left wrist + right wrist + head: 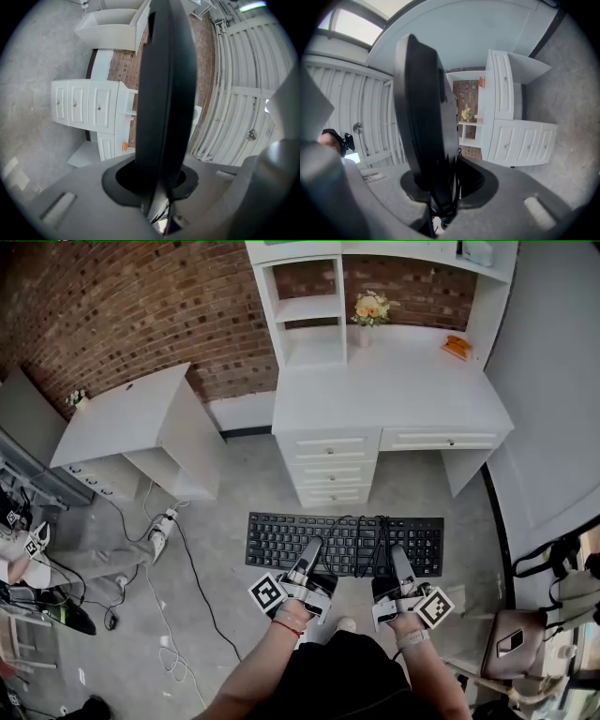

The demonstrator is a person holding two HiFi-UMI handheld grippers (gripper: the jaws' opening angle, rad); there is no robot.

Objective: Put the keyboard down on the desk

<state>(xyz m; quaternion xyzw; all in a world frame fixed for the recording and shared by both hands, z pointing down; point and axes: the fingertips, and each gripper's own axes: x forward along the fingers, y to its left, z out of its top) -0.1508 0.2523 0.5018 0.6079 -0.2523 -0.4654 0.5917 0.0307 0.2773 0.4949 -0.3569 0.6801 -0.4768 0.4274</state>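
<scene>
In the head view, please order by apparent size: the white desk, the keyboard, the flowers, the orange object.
1. white desk
2. keyboard, though nearer the camera
3. flowers and orange object: nearly alike, unranked

Black full-size keyboard (281,542), keys up, held level in the air, black cable (373,542) bunched over its right half, near long edge clamped by left gripper (310,550) and right gripper (398,556), white drawered desk (394,395) beyond, apart.
</scene>
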